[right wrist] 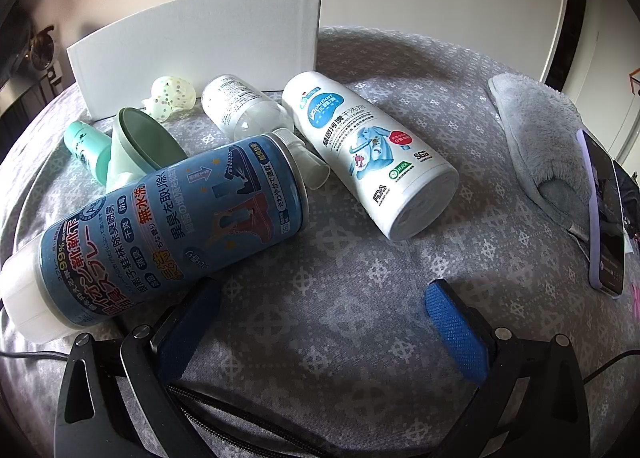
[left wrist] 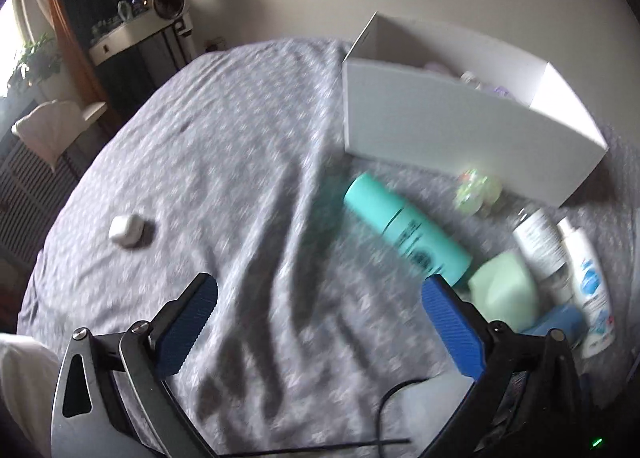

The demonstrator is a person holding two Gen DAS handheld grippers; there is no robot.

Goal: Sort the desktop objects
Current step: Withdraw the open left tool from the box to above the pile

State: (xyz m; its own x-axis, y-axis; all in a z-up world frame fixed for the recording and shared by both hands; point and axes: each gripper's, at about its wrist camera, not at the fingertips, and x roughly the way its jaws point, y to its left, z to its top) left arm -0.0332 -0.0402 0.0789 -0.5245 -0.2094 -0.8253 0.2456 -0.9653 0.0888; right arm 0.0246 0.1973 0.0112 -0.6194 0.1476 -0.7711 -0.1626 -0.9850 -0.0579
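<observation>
Your sort pile sits on the grey patterned cloth (right wrist: pixel 340 258), clustered in front of the white box (left wrist: pixel 440 126). Box stands open-topped near the wall; a few small items show inside in the left wrist view, too blurred to identify.

Pile, all lying on their sides unless noted:
- blue spray bottle (right wrist: pixel 168 218), nearest your right gripper, its nozzle end touching the white cleaner bottle (right wrist: pixel 368 150)
- clear bottle (right wrist: pixel 244 106) just beside the white cleaner bottle, against the box wall
- pale green cup (right wrist: pixel 140 142), tipped, mouth facing the right wrist camera, resting against the blue spray bottle
- teal bottle (left wrist: pixel 404 230) beside the cup
- speckled translucent thing (right wrist: pixel 172 96) at the foot of the box; can't tell what it is

Small white object (left wrist: pixel 126 232) sits alone, well apart from the pile, on the far left of the cloth.

Your left gripper (left wrist: pixel 320 322): fingers spread wide, nothing between them, just cloth below. Left wrist view is motion-blurred.

Your right gripper (right wrist: pixel 320 322): fingers also spread wide, empty. Left finger lies just beside the blue spray bottle's body; can't tell if it touches.

Off to the right: grey fluffy slipper (right wrist: pixel 536 138) and a phone (right wrist: pixel 604 214) propped on edge beside it.
</observation>
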